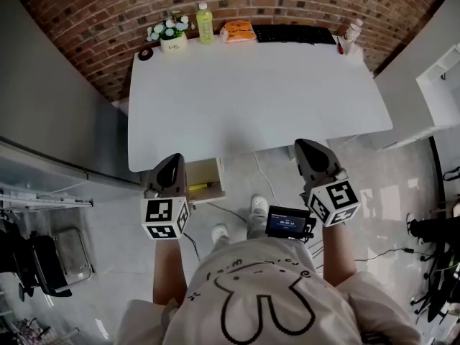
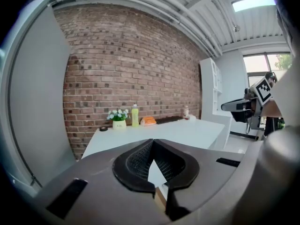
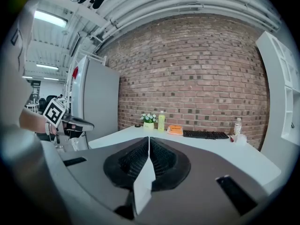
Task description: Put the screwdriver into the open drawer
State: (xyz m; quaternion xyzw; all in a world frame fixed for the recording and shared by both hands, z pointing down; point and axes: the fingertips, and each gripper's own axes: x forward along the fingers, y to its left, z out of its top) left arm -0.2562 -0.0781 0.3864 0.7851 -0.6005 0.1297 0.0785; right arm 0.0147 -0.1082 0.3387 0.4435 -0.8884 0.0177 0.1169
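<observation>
Both closed and empty: left tongs (image 2: 153,143), right tongs (image 3: 149,142). Just right of the left tongs: open drawer (image 1: 208,171) (yellow item (image 1: 198,186) inside), white desk (image 1: 251,99) beyond both.

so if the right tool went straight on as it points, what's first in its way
Probably the white table top: the right tool, shut and empty, points slightly down across it. Past that, the flower pot and yellow bottle at the far edge lie roughly in line; depth is unclear.
</observation>
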